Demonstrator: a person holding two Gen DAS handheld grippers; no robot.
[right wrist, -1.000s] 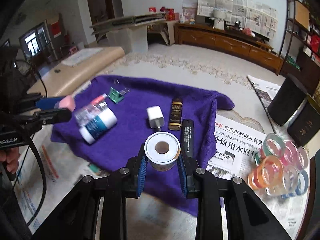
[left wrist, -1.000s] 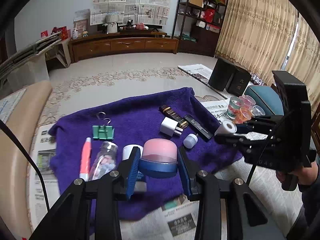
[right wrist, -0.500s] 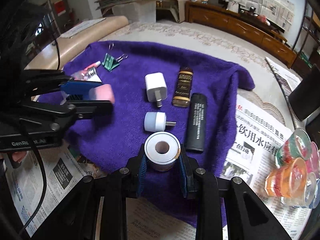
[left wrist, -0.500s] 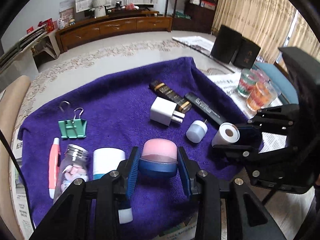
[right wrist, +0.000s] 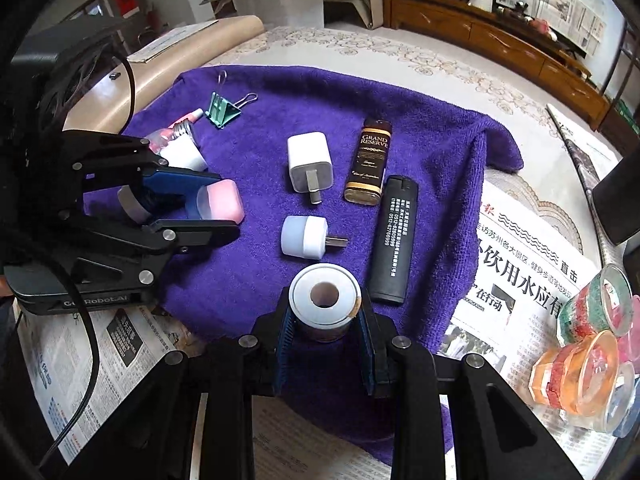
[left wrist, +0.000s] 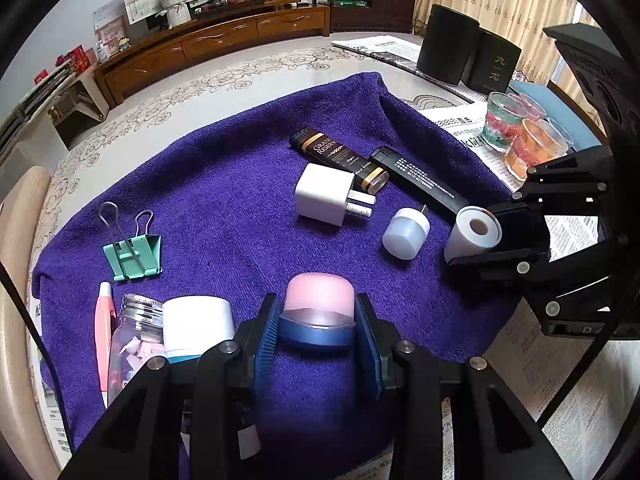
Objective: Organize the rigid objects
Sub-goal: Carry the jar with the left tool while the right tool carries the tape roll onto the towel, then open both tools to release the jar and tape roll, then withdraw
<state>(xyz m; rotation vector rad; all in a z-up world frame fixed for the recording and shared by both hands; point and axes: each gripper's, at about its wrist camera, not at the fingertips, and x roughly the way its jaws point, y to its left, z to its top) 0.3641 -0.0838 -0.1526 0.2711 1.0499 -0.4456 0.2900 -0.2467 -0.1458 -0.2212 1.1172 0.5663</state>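
Note:
My left gripper (left wrist: 318,320) is shut on a pink-capped blue jar (left wrist: 319,305), held low over the near part of the purple towel (left wrist: 224,184); it also shows in the right wrist view (right wrist: 218,202). My right gripper (right wrist: 325,320) is shut on a white roll (right wrist: 324,298) over the towel's near right edge; the roll also shows in the left wrist view (left wrist: 474,232). On the towel lie a white charger (left wrist: 326,194), a small blue-white plug (left wrist: 405,232), a brown tube (left wrist: 340,154), a black bar (left wrist: 420,186), a green binder clip (left wrist: 134,254), a white bottle (left wrist: 198,326), a glass jar (left wrist: 134,340) and a pink pen (left wrist: 105,328).
Newspaper (right wrist: 516,256) lies under and beside the towel. Stacked coloured tape rolls (right wrist: 592,344) stand at the right. Two black boxes (left wrist: 468,56) stand behind. A beige cushion edge (left wrist: 16,280) runs along the left.
Both grippers have come down and closer over the towel, each still holding its object. The objects lying on the towel have not moved.

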